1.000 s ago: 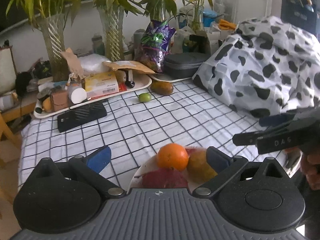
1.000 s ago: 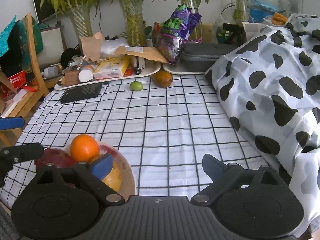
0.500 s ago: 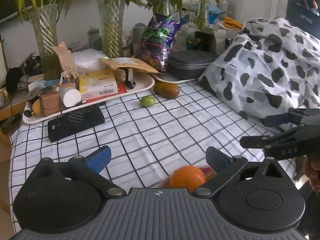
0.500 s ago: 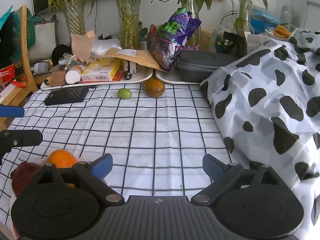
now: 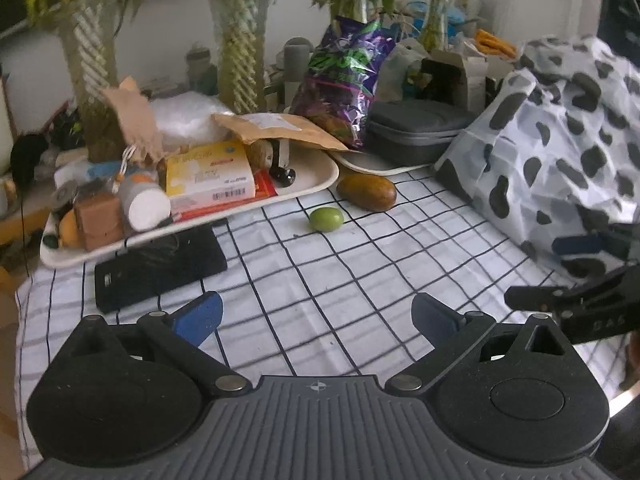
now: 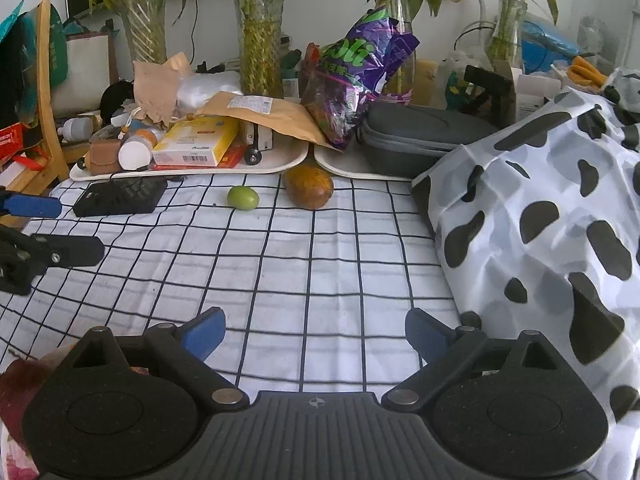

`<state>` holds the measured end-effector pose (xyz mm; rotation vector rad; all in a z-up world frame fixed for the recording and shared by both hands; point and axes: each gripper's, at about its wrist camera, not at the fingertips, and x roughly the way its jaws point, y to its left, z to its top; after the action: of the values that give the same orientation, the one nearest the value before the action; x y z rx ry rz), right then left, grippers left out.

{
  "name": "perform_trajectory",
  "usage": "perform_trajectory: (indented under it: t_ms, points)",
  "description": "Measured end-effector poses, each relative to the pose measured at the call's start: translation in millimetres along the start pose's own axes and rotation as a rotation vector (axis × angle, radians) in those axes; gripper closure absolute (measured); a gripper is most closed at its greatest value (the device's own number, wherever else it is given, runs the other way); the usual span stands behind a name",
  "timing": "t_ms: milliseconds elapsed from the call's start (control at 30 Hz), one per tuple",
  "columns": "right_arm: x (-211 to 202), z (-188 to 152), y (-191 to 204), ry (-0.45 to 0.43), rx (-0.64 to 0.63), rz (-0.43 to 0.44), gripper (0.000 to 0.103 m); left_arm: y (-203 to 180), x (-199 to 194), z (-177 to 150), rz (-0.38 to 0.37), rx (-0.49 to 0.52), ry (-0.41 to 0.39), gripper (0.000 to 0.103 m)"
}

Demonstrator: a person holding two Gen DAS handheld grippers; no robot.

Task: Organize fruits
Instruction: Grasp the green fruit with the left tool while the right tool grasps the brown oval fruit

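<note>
Both grippers are held low over the checked cloth [image 5: 320, 280], side by side, with nothing between the fingers. The left gripper [image 5: 316, 316] is seen wide open, its blue pads spread apart over bare cloth. The right gripper [image 6: 314, 330] is spread just as wide and empty; it is also seen from the side at the right edge of the left view [image 5: 568, 276].

Two loose fruits are left on the far part of the cloth. A brown mango [image 5: 366, 193] is laid just in front of the white tray [image 5: 312, 184], close to its near rim; touching cannot be told. In the left view its long axis is seen running left to right, the right end slightly nearer. In the right view [image 6: 308, 187] it is seen more end-on, pointing roughly toward the camera. A small green fruit [image 5: 326, 219] is set just left of the mango and slightly nearer, apart from it; it is almost round, so no clear axis can be told [image 6: 242, 197].

A dark red fruit [image 6: 18, 384] is glimpsed at the near left corner of the right view, mostly hidden behind the gripper body.

A black phone [image 5: 160, 266] is laid flat on the cloth at the left, by the tray's near edge. A cow-print sheet [image 6: 540, 220] is heaped along the right side.
</note>
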<state>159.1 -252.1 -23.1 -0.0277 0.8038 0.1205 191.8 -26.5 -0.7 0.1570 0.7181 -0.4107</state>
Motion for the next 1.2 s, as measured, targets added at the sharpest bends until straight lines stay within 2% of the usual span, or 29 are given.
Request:
perform_trajectory:
  t_ms: [133, 267, 400, 667, 733, 767, 1000, 1100, 1200]
  points:
    - [11, 7, -2, 0.009, -0.002, 0.0, 0.007, -2, 12, 4, 0.01, 0.044, 0.003, 0.001]
    - [24, 16, -5, 0.011, 0.001, -0.004, 0.007, 0, 31, 7, -0.009, 0.056, 0.038, 0.001]
    - [41, 28, -9, 0.003, 0.005, -0.023, 0.007, 2, 48, 11, -0.026, 0.069, 0.039, 0.001]
    - [88, 52, -20, -0.019, -0.025, -0.011, 0.007, 0, 86, 19, -0.009, 0.139, -0.021, 0.001]
    - [100, 55, -22, -0.025, -0.031, 0.004, 0.007, 2, 96, 22, -0.02, 0.135, -0.033, 0.008]
    - [107, 57, -23, -0.029, -0.035, 0.014, 0.007, 3, 103, 24, -0.027, 0.131, -0.031, 0.017]
    - [140, 66, -31, -0.049, -0.029, 0.055, 0.007, 1, 139, 31, -0.071, 0.134, -0.014, 0.023]
    - [147, 70, -34, -0.062, -0.013, 0.069, 0.007, -1, 149, 33, -0.079, 0.143, -0.016, 0.036]
    - [152, 75, -35, -0.083, -0.009, 0.093, 0.007, -3, 158, 36, -0.08, 0.146, -0.025, 0.042]
